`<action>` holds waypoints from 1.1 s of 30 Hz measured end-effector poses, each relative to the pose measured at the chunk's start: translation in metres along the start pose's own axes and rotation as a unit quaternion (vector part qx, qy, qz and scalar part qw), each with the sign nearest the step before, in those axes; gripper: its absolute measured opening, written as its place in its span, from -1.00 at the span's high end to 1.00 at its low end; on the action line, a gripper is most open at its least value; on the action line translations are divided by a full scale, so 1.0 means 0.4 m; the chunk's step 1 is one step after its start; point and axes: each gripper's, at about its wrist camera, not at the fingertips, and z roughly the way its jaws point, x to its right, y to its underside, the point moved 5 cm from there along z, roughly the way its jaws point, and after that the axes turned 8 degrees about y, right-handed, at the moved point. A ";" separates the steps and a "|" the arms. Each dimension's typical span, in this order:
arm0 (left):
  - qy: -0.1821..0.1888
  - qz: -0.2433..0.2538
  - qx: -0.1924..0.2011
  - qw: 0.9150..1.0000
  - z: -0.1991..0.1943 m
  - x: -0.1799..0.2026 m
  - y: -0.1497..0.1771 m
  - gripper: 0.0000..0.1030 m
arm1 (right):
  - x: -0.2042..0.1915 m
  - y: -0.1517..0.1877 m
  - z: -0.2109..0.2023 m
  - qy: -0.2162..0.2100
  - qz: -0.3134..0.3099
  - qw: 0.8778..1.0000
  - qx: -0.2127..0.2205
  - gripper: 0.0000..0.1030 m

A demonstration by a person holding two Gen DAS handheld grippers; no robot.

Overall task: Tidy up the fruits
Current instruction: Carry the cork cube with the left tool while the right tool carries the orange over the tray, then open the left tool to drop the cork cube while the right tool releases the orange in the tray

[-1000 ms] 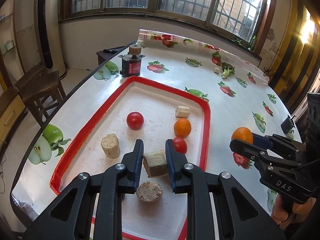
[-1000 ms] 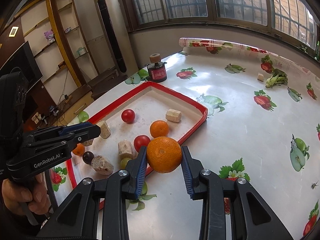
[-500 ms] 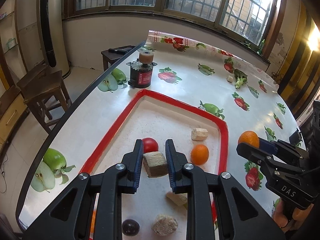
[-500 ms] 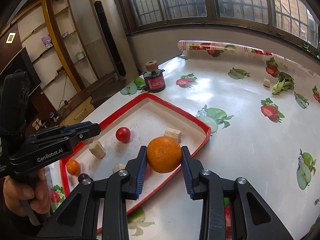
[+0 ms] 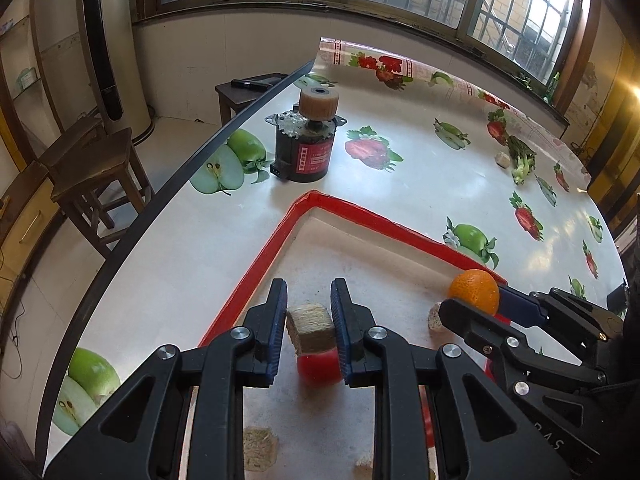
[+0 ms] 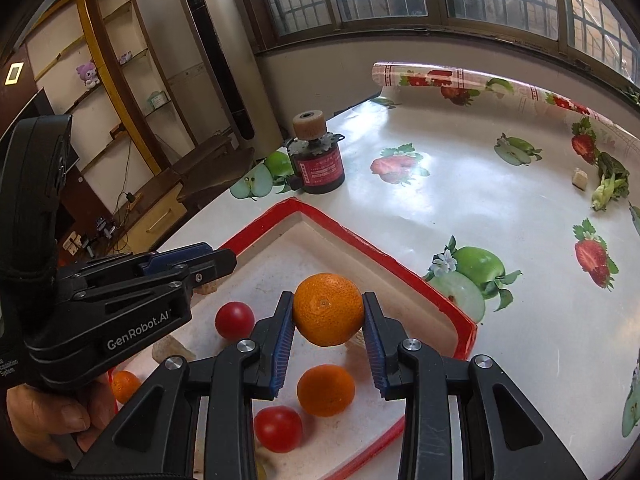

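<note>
I am holding my right tongs [image 6: 326, 338] clamped on the orange [image 6: 327, 309] above the red-rimmed tray [image 6: 416, 276] for release among the fruit, while my left tongs [image 5: 309, 328] are pinching a tan block [image 5: 311, 328] clear of the tomato [image 5: 318, 368].

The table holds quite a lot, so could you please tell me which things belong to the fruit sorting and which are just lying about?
Part of the job:
- orange in the right gripper
- brown block in the left gripper
- red-rimmed tray
- loose orange
- tomatoes

Just lying about:
- small motor
- leafy greens
</note>
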 end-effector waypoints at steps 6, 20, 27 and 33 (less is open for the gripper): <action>-0.002 -0.001 -0.014 1.000 0.032 -0.003 0.006 0.61 | 0.009 -0.005 0.044 0.004 -0.001 1.000 -0.010 0.35; -0.012 -0.017 -0.023 1.000 0.063 -0.023 0.011 0.61 | 0.008 0.007 0.093 0.003 -0.016 1.000 -0.022 0.32; -0.015 -0.030 -0.038 0.999 0.080 -0.040 0.026 0.61 | 0.001 0.011 0.103 0.003 -0.019 0.999 -0.027 0.31; -0.013 -0.041 -0.043 0.998 0.078 -0.049 0.034 0.56 | -0.005 0.013 0.101 0.007 -0.031 0.999 -0.029 0.27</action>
